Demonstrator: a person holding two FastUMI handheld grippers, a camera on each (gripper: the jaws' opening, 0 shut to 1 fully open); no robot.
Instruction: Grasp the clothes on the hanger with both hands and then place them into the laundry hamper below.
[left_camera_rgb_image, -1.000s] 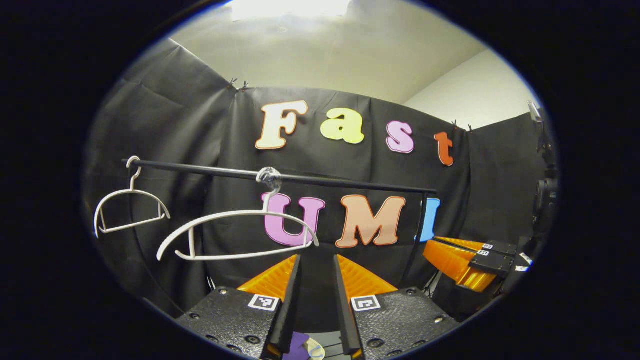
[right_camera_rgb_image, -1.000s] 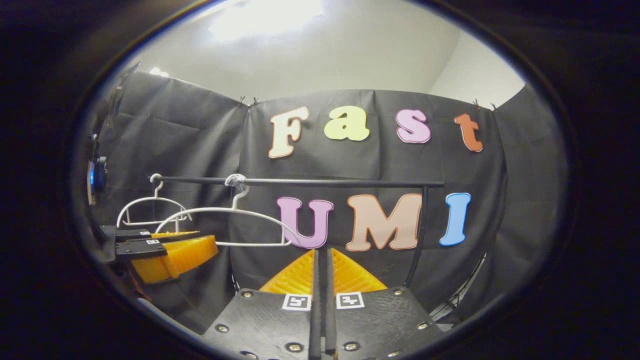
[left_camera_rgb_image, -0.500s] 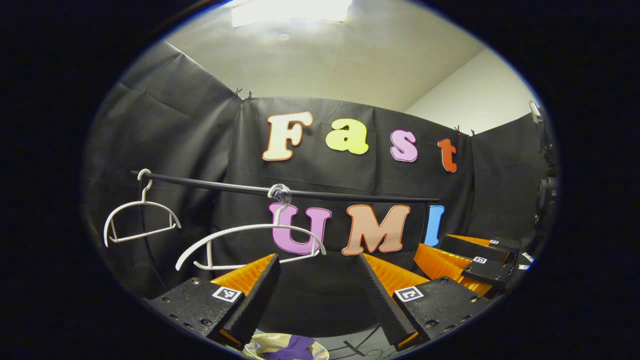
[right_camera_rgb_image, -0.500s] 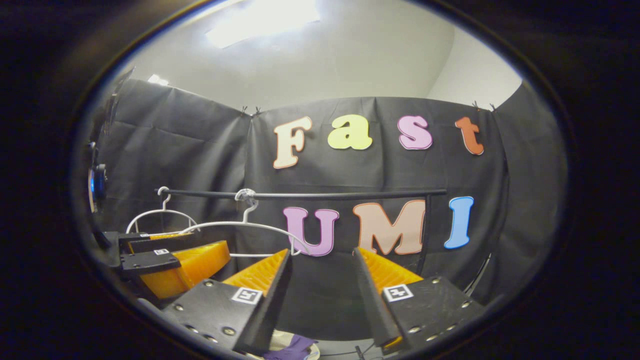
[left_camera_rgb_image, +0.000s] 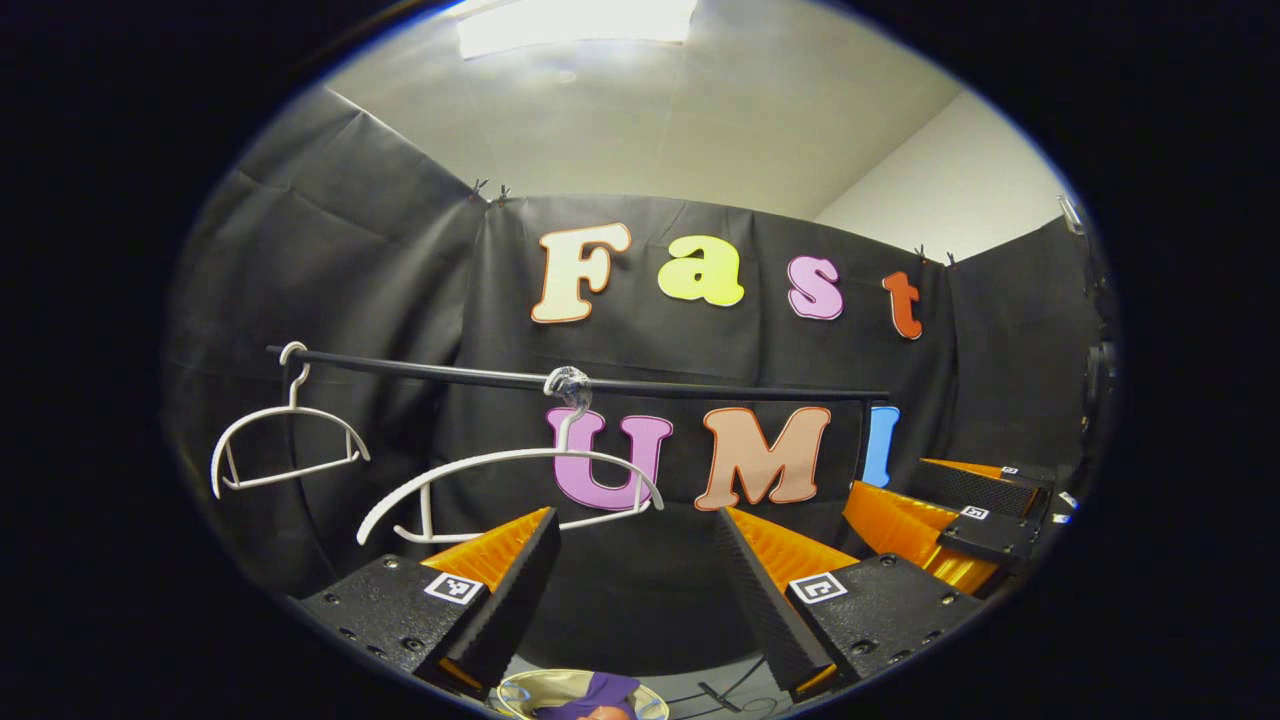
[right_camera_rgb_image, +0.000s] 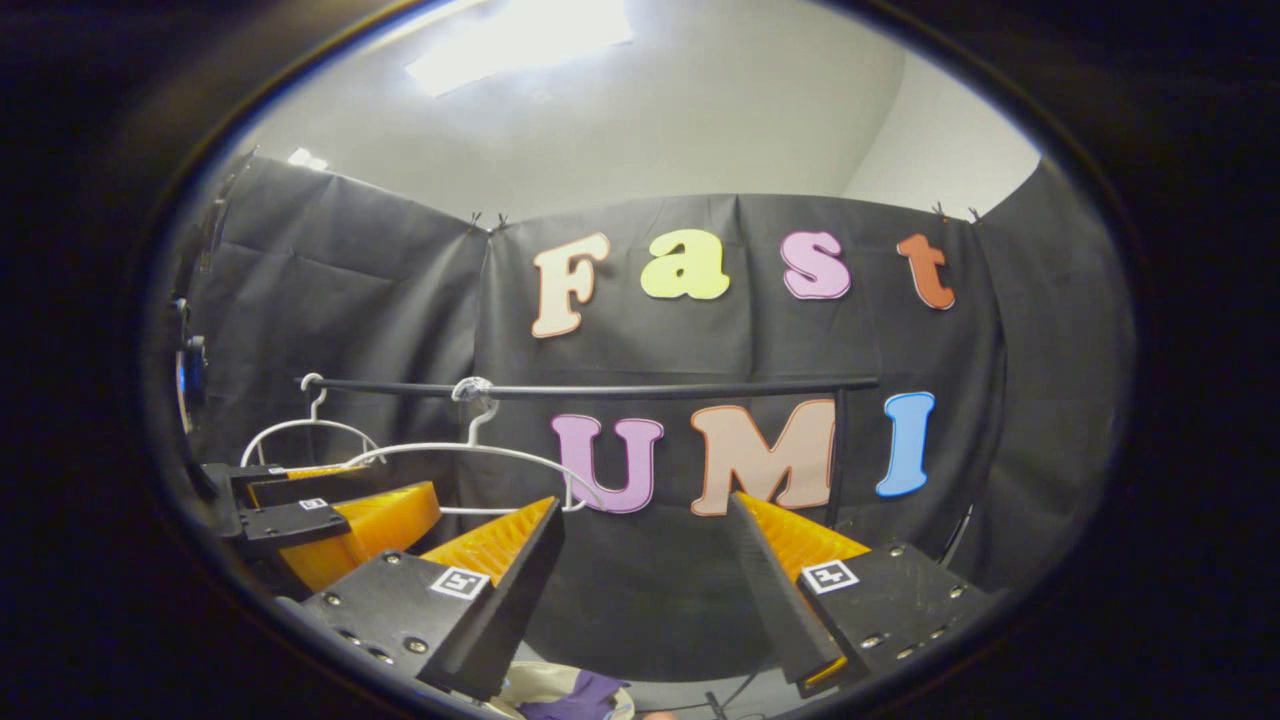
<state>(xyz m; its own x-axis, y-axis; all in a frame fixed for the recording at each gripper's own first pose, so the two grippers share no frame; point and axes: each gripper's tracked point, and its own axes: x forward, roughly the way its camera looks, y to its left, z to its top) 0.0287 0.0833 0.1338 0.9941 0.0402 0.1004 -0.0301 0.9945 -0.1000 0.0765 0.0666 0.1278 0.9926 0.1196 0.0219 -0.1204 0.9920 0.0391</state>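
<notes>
Two bare white hangers hang on a black rail (left_camera_rgb_image: 600, 383): a small one (left_camera_rgb_image: 285, 440) at the left end and a larger one (left_camera_rgb_image: 505, 480) near the middle. Purple cloth (left_camera_rgb_image: 598, 692) lies in a pale hamper (left_camera_rgb_image: 515, 690) at the bottom of the left gripper view, and purple cloth (right_camera_rgb_image: 580, 693) shows in the hamper (right_camera_rgb_image: 530, 682) in the right gripper view. My left gripper (left_camera_rgb_image: 635, 520) is open with nothing between its fingers. My right gripper (right_camera_rgb_image: 645, 505) is open and empty too. Each gripper appears beside the other: right gripper (left_camera_rgb_image: 960, 515), left gripper (right_camera_rgb_image: 320, 515).
The rail's black upright post (right_camera_rgb_image: 838, 450) stands at the right end. Black cloth walls close the booth on three sides. A dark cable (left_camera_rgb_image: 725, 690) lies on the floor by the hamper.
Both grippers went from shut to open, letting go of the purple cloth, which now lies in the hamper below. Both views have tilted slightly downward.
</notes>
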